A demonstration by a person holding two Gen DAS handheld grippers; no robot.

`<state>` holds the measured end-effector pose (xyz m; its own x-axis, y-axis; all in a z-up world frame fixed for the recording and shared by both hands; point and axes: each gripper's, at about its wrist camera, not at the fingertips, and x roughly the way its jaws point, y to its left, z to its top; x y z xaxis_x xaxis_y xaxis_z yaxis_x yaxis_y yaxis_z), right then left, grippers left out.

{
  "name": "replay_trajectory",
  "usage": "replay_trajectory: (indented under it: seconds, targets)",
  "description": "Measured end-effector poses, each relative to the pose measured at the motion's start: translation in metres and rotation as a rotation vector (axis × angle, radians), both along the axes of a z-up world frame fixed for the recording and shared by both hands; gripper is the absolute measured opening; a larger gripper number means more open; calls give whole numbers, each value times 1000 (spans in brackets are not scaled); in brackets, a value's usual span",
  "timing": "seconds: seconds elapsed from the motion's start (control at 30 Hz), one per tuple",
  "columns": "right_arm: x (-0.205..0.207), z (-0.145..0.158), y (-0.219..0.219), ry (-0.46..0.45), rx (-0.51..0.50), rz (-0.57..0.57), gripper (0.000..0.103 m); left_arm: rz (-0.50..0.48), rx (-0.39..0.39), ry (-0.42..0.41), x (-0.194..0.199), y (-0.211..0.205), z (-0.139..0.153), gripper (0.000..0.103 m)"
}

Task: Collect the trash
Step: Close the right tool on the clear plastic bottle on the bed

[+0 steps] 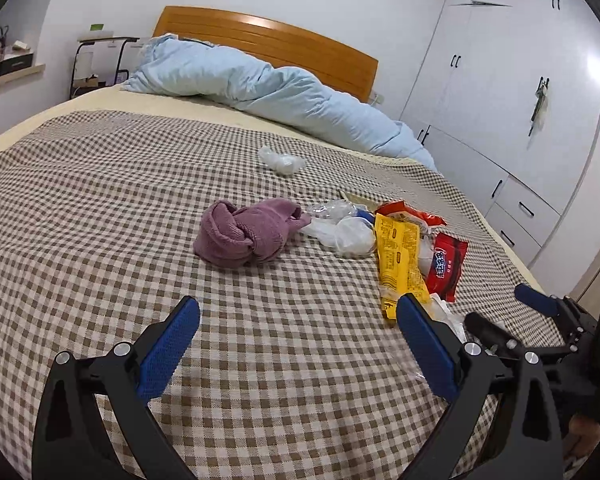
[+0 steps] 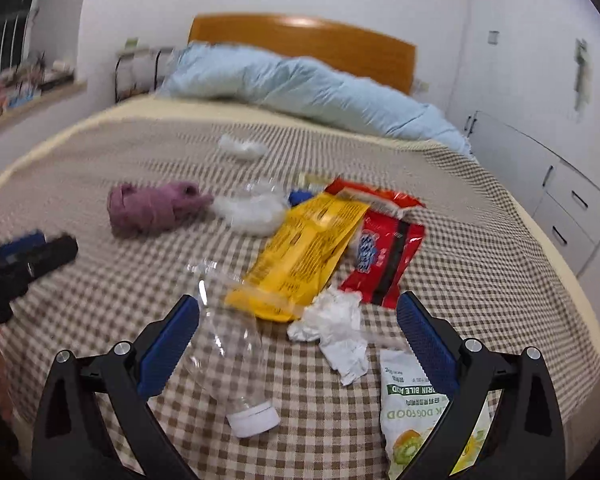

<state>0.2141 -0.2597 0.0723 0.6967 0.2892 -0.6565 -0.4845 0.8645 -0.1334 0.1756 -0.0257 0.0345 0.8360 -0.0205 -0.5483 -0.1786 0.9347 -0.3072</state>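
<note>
Trash lies on a checked bedspread (image 1: 100, 208). A yellow wrapper (image 1: 398, 256) (image 2: 300, 248), a red wrapper (image 1: 446, 266) (image 2: 384, 256), an orange-red wrapper (image 2: 376, 196) and clear plastic bags (image 1: 348, 236) (image 2: 252, 212) form a pile. A clear bottle with a white cap (image 2: 236, 360), crumpled white paper (image 2: 336, 328) and a white dog-food pouch (image 2: 412, 408) lie just under my right gripper (image 2: 298, 340), which is open and empty. My left gripper (image 1: 298, 340) is open and empty, left of the pile. Another white wad (image 1: 282, 162) lies farther up the bed.
A purple towel (image 1: 244, 236) (image 2: 152, 208) lies beside the pile. A blue duvet (image 1: 260, 88) is heaped against the wooden headboard (image 1: 284, 40). White wardrobes (image 1: 520, 100) stand along the bed's right side. A shelf (image 1: 12, 76) and rack stand at the left.
</note>
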Motion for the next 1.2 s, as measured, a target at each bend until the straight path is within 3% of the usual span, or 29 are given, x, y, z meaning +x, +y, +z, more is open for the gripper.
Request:
replay_trajectory:
  seconds: [0.07, 0.23, 0.43, 0.47, 0.53, 0.6, 0.67, 0.77, 0.9, 0.97, 1.03, 1.2]
  targets:
    - [0, -1, 11, 42, -14, 58, 95, 12, 13, 14, 1, 1, 0, 95]
    - [0, -8, 49, 59, -200, 144, 95, 12, 36, 73, 7, 7, -6, 95]
    - [22, -29, 72, 208, -359, 208, 95, 12, 21, 138, 12, 15, -20, 95]
    - [23, -31, 75, 216, -382, 212, 92, 11, 14, 139, 11, 16, -20, 95]
    - [25, -33, 79, 254, -414, 213, 71, 11, 10, 136, 10, 17, -19, 95]
    - [27, -36, 82, 290, -438, 210, 61, 10, 5, 132, 9, 18, -18, 95]
    - [29, -35, 83, 298, -448, 208, 60, 8, 0, 129, 8, 18, -17, 95]
    - [27, -18, 77, 282, -385, 192, 58, 11, -3, 126, 3, 19, -15, 95]
    - [21, 13, 54, 244, -199, 172, 58, 14, -7, 125, -1, 21, -14, 95]
    - [16, 30, 31, 181, -67, 134, 58, 14, -10, 127, -3, 21, -13, 95]
    - [4, 47, -1, 48, 97, 86, 58, 14, -10, 125, -4, 20, -12, 95]
    - [-15, 45, -60, -130, 326, -58, 58, 1, -3, 132, -2, 12, -14, 95]
